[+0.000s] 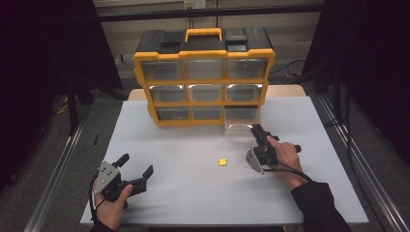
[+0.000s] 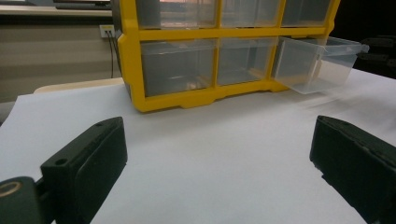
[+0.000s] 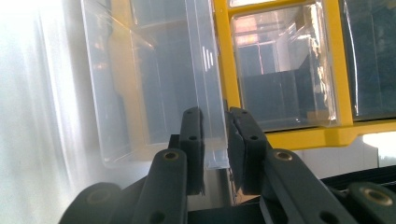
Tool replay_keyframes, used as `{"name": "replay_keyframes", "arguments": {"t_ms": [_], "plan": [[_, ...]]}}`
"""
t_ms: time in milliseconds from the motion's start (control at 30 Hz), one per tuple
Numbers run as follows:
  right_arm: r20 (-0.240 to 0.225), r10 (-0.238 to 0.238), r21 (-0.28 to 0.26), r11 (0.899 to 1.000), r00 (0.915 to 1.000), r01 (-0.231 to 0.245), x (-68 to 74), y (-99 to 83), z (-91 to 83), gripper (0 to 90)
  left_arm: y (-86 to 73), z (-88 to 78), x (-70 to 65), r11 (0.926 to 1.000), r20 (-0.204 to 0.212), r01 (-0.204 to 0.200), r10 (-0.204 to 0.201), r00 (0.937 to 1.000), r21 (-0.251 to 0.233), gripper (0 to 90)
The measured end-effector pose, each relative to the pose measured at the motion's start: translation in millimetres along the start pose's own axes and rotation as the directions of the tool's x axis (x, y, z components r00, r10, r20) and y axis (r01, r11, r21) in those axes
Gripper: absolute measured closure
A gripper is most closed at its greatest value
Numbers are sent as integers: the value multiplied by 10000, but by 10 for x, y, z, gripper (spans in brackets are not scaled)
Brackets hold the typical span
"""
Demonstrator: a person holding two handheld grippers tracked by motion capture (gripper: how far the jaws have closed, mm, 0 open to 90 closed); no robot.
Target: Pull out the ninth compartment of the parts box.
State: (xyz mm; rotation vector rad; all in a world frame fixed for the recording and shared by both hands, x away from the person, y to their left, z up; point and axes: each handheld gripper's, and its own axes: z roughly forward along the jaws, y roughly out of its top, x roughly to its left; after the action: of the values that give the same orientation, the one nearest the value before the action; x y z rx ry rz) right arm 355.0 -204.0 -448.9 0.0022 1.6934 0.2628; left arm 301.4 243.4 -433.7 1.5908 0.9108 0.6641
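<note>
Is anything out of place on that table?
The bottom-right clear drawer juts out of the yellow organizer, with the right hand-held gripper clamped on its front wall. A small yellow piece lies loose on the table.

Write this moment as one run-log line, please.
right gripper: shut on drawer front | drawer: pulled out | left gripper: open | yellow block: on table
</note>
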Motion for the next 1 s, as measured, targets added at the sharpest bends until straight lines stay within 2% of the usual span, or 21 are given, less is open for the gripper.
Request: {"name": "replay_keyframes", "arguments": {"t_ms": [200, 233, 333, 533, 733, 767, 833, 867, 900, 967, 1000], "plan": [[33, -76, -70, 9999, 10000, 76, -2, -1, -14, 772, 0, 1, 0, 10000, 9, 9, -9, 10000, -1, 39], [41, 209, 55, 9998, 9998, -209, 23, -1, -32, 772, 0, 0, 0, 10000, 12, 4, -4, 10000, 4, 39], [38, 57, 8, 10000, 10000, -57, 14, 0, -36, 772, -1, 4, -1, 10000, 8, 17, -17, 10000, -18, 40], [18, 78, -35, 10000, 10000, -78, 21, 6, -34, 768, -1, 6, -1, 10000, 16, 16, -16, 10000, -15, 40], [-15, 275, 1, 9996, 9996, -275, 22, 9, -34, 761, 1, 1, 2, 10000, 24, -55, 55, 10000, 16, 40], [-61, 121, -94, 9999, 9999, -121, 3, 6, -28, 757, 1, 4, -1, 10000, 37, -57, 57, 10000, 1, 40], [-62, 332, -88, 9994, 9994, -333, 0, 3, -28, 753, -1, 4, -2, 10000, 9, -21, 21, 10000, 2, 40], [-98, 275, -104, 9996, 9996, -276, -7, 2, -26, 751, -1, 5, -2, 10000, 3, -16, 16, 10000, 3, 40], [-137, 541, -65, 9985, 9984, -542, 5, -1, -28, 747, -2, 5, -1, 10000, -13, -37, 37, 10000, 13, 40], [-173, 525, -157, 9985, 9985, -527, -11, -6, -24, 742, -1, 6, 0, 10000, -25, -35, 35, 10000, 14, 40], [-165, 804, -156, 9966, 9966, -807, -2, -11, -23, 737, -1, 6, 0, 10000, -25, -35, 35, 10000, 14, 40]]}}
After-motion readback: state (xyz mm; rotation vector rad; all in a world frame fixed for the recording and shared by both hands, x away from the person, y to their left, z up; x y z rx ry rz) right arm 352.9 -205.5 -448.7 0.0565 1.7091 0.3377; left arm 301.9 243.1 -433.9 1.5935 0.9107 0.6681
